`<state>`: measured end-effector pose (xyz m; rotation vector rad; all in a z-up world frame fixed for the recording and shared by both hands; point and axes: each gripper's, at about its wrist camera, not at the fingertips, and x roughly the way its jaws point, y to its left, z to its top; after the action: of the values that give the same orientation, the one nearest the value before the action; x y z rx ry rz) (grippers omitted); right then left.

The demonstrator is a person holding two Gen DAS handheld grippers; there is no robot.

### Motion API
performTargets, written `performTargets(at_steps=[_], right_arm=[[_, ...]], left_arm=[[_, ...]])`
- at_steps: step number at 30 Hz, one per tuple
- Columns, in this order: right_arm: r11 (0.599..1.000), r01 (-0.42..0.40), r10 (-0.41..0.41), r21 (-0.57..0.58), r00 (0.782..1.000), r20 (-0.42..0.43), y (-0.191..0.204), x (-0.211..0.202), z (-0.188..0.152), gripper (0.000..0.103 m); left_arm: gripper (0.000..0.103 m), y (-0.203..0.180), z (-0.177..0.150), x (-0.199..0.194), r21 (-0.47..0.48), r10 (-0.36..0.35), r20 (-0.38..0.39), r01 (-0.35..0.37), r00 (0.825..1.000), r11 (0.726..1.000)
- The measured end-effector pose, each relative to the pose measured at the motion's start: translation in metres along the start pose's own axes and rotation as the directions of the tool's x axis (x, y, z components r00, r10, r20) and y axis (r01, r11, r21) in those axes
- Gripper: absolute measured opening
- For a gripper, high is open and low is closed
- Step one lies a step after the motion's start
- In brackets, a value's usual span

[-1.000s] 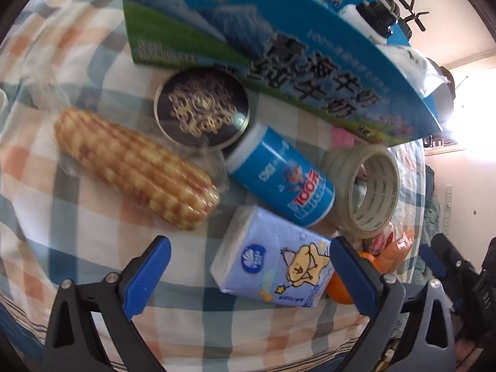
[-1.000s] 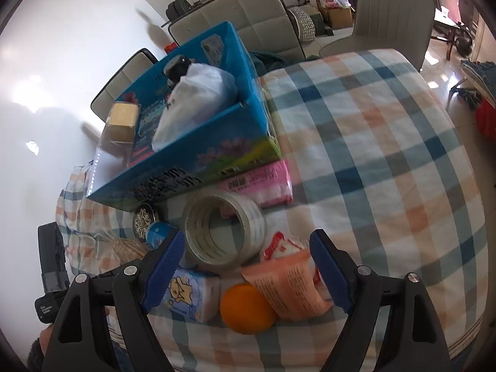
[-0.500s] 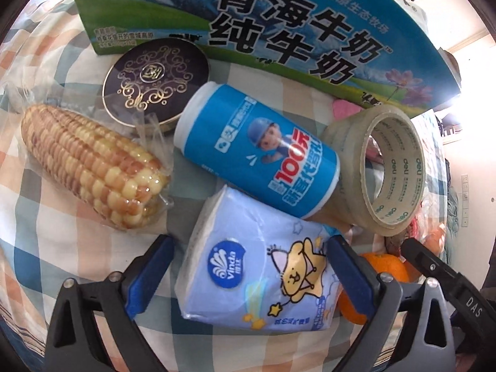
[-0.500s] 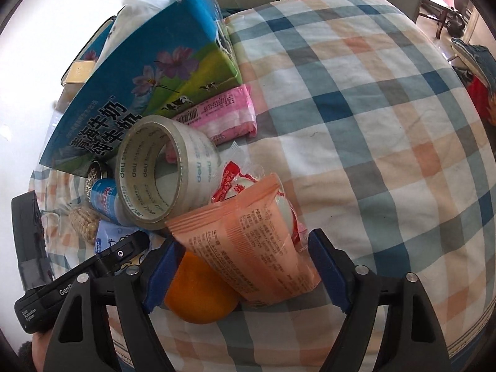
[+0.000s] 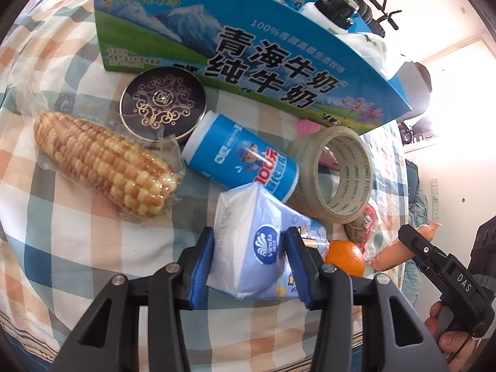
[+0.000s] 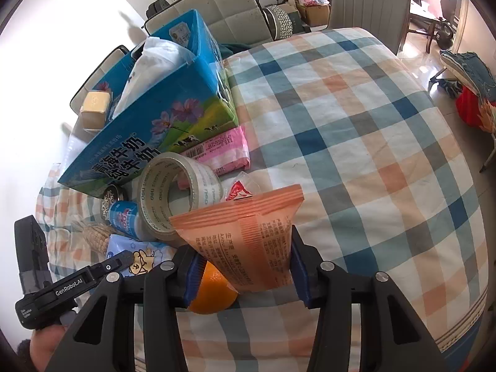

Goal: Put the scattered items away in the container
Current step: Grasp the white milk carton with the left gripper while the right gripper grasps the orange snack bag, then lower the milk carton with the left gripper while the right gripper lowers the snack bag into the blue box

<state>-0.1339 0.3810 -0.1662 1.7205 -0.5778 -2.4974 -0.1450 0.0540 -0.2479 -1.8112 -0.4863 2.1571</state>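
Already both grippers are closing, the left gripper [image 5: 249, 265] squeezing the tissue pack [image 5: 257, 248] and the right gripper [image 6: 245, 274] the orange packet [image 6: 248, 238] at lower centre, so either slick wrapper may slip.

Checked tablecloth [image 6: 356, 142] under milk carton box [image 5: 248, 62], corn [image 5: 102, 161], tape roll [image 5: 338, 170], compact [image 5: 162, 102]

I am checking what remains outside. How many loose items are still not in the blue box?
9: corn, round tin, blue bottle, tape, tissue pack, orange, red packet, orange packet, pink pack. More may be hidden.
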Motion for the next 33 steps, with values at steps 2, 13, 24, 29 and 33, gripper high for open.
performTargets(at_steps=[2, 13, 24, 29, 33], right_arm=[[1.000, -0.005, 0.005, -0.009, 1.000, -0.005, 0.005, 0.001, 0.001, 0.050], [0.998, -0.052, 0.053, 0.035, 0.998, -0.019, 0.003, 0.012, -0.010, 0.050], [0.991, -0.125, 0.122, 0.042, 0.990, 0.065, 0.022, -0.023, 0.010, 0.049], [0.985, -0.172, 0.171, -0.005, 0.979, 0.112, 0.051, -0.040, 0.033, 0.049], [0.979, -0.194, 0.201, -0.060, 0.969, 0.142, 0.084, -0.044, 0.063, 0.049]], left_arm=[[0.048, -0.011, 0.001, -0.002, 0.038, -0.018, -0.005, 0.019, 1.000, 0.999], [0.040, -0.030, 0.024, -0.007, 0.025, -0.103, 0.011, 0.103, 0.995, 0.994], [0.037, -0.020, 0.049, -0.060, -0.032, -0.208, 0.135, 0.214, 0.969, 0.976], [0.037, -0.009, 0.083, -0.099, -0.056, -0.240, 0.251, 0.262, 0.938, 0.963], [0.037, 0.013, 0.121, -0.120, -0.092, -0.220, 0.337, 0.265, 0.915, 0.960]])
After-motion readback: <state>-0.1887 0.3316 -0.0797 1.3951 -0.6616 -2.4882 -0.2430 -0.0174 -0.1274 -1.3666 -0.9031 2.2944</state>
